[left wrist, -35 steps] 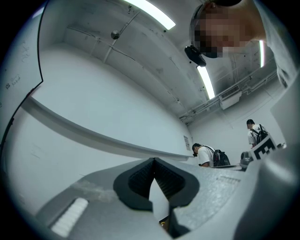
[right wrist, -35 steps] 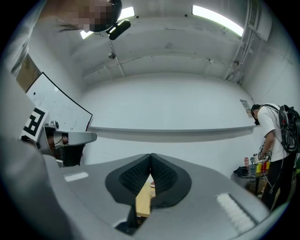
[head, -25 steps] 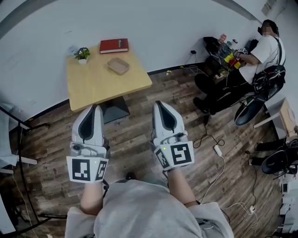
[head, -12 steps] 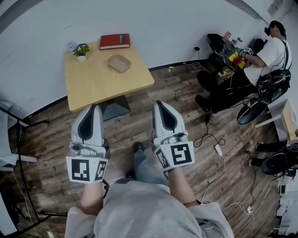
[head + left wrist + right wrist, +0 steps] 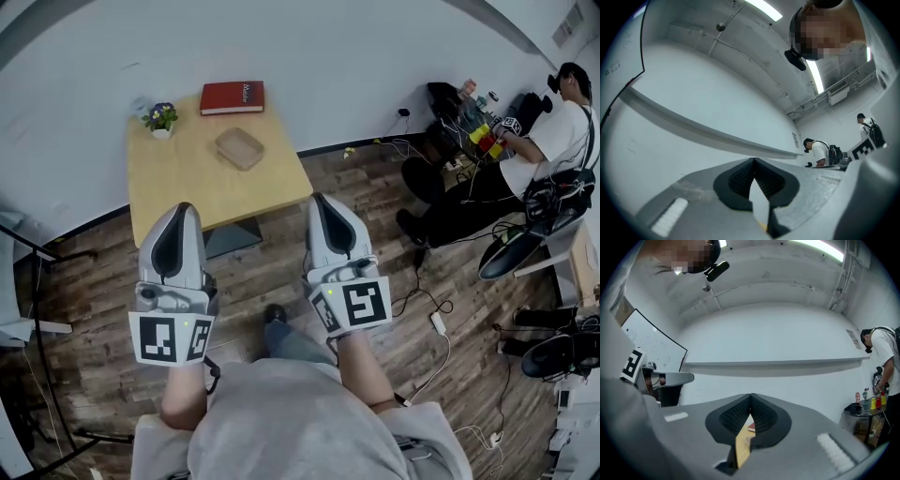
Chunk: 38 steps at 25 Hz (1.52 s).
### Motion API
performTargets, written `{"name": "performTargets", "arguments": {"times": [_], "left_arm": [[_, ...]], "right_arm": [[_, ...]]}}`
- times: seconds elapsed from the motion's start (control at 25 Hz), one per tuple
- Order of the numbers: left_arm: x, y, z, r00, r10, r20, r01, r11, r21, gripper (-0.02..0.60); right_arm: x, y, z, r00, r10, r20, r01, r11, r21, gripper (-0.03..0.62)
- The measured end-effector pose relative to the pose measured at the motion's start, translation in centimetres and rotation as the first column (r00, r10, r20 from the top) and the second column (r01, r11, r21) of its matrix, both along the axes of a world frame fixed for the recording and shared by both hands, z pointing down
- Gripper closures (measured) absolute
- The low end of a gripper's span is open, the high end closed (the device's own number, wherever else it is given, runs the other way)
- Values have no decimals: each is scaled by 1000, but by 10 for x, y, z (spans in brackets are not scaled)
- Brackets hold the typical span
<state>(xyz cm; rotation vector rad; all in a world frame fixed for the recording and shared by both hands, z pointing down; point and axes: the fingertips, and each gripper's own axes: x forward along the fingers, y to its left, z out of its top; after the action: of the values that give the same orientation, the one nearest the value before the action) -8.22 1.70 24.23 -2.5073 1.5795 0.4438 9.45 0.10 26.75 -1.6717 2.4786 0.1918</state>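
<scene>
The left gripper [image 5: 181,210] and the right gripper [image 5: 320,201] have smooth, matt grey plastic shells. The pads [image 5: 739,181] lining their jaws are black, ribbed and rubbery-looking. At twelve o'clock from the grippers, the table [image 5: 178,187] has a pale wooden top with a smooth, satin finish. On it, the book [image 5: 232,97] has a dull red cover and the tray [image 5: 240,148] looks like light, matt wood. The floor [image 5: 255,272] is dark, grained wooden planks. The wall [image 5: 375,56] is matt white paint.
</scene>
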Motion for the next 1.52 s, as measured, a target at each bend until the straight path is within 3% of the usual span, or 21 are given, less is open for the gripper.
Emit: {"name": "performTargets", "arguments": {"times": [0.6, 0.92, 1.24, 1.52], "left_arm": [[4, -91, -2, 994, -97, 43, 96, 995, 13, 578], [6, -115, 4, 988, -144, 53, 143, 989, 23, 578], [-13, -149, 14, 985, -153, 78, 153, 988, 7, 578], [-30, -199, 19, 993, -100, 62, 101, 995, -10, 578]], "right_arm": [[16, -105, -11, 997, -76, 2, 76, 997, 19, 592], [19, -141, -2, 993, -118, 10, 118, 993, 3, 592], [-6, -176, 8, 989, -145, -7, 145, 989, -28, 592], [-23, -220, 17, 996, -90, -12, 89, 994, -63, 592]]}}
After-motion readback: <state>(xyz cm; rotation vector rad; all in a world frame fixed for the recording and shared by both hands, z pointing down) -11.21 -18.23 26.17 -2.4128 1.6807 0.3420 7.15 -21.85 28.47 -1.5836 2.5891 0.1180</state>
